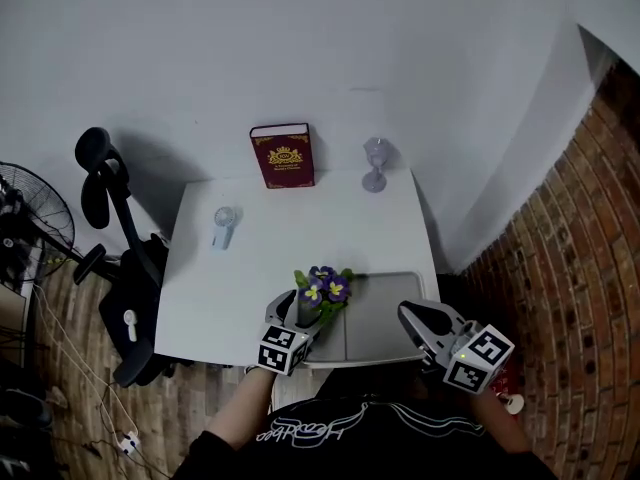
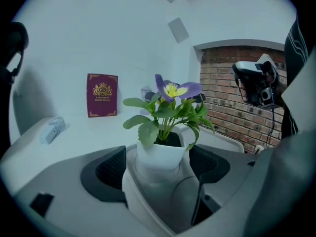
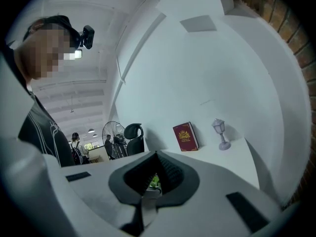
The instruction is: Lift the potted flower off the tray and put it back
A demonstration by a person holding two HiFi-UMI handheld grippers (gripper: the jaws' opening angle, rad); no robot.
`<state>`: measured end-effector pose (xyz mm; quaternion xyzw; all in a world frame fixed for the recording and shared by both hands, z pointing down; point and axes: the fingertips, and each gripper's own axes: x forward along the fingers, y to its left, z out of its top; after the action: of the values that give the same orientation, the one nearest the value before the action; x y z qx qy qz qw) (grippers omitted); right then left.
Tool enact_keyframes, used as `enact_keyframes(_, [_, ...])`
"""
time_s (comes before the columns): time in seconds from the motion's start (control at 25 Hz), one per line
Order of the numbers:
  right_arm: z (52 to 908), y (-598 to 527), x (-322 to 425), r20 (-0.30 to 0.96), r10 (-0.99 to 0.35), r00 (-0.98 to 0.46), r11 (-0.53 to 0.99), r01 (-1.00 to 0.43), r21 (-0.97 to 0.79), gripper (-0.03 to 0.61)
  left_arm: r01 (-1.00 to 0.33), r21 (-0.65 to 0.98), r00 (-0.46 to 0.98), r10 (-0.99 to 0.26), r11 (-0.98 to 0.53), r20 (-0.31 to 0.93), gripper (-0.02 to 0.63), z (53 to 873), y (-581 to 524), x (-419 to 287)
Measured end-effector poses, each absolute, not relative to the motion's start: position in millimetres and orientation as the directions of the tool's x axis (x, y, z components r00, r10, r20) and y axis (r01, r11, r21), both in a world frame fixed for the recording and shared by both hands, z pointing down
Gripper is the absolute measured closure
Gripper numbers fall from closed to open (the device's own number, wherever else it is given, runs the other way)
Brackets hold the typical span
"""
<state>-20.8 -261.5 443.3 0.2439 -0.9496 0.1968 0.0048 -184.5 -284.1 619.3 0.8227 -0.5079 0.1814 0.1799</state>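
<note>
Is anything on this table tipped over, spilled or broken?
Nothing stands out. The potted flower is upright between the open jaws of the left tool, with no soil spilled. The book and lamp stand upright too.

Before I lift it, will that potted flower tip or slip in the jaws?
Probably light: the potted flower sits in a small white pot. The pot looks smooth, so it may slip. Its leaves spread wider than the pot, so it could tip if bumped.
</note>
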Motion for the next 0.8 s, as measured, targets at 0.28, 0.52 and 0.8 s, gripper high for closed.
enact_keyframes(0.28, [446,-274,-19,0.104,-0.460,-0.882,0.801,-0.463,-0.378,0.575,-0.885,0.084,0.437,-0.752,-0.459,0.493,0.225,624,-297,-176])
enact_keyframes(0.52, [447,-280,-16,0.103,-0.469,-0.877,0.797,-0.471,-0.378,0.575,-0.867,0.081,0.463,-0.732,-0.493,0.500,0.229,624,-302,-175])
enact_keyframes(0.8, [447,-283,-17,0.095,-0.469,-0.878,0.799,-0.468,-0.378,0.575,-0.853,0.067,0.477,-0.720,-0.518,0.504,0.261,623,-302,-174])
